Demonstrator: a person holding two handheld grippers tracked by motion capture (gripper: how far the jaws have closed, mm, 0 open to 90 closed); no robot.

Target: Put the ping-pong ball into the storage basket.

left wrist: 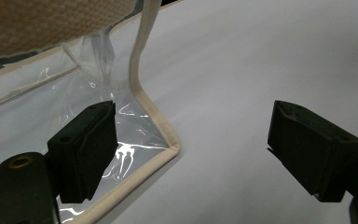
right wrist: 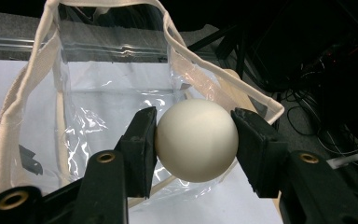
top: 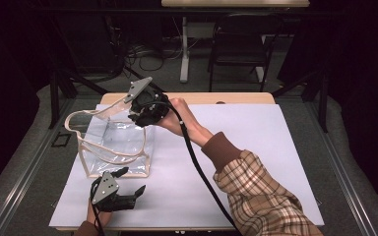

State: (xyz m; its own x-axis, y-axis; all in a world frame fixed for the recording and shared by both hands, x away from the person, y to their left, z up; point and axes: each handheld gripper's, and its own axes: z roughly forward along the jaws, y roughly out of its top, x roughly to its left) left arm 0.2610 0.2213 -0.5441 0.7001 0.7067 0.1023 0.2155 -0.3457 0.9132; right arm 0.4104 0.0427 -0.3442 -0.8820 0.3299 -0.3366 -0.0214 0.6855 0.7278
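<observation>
The table carries a white sheet that covers nearly all of its top, with a strip of pale wood showing along the far edge. On the sheet, toward the left edge and nearer the far-left corner, stands a clear plastic bag with cream fabric trim along its seams and two cream strap handles arching over its open mouth. Its walls are thin, glossy and wrinkled, catching bright reflections, and the white sheet shows through them; in the left gripper view the trim turns a rounded bottom corner on the sheet.

The right gripper hangs at the bag's far-right top edge, held in a hand that comes out of a brown cuff and a plaid sleeve, a black cable trailing back along the forearm. In the right gripper view its two black padded jaws press from either side on a white ball, which is gripped firmly between them and held above the bag's open mouth. The ball is smooth, matte and evenly round, off-white.

The left gripper sits low near the near-left corner of the table, just in front of the bag's near side. Its jaws stand wide apart with nothing between them; one ribbed black pad lies close against the bag's bottom corner, the other over bare sheet.
</observation>
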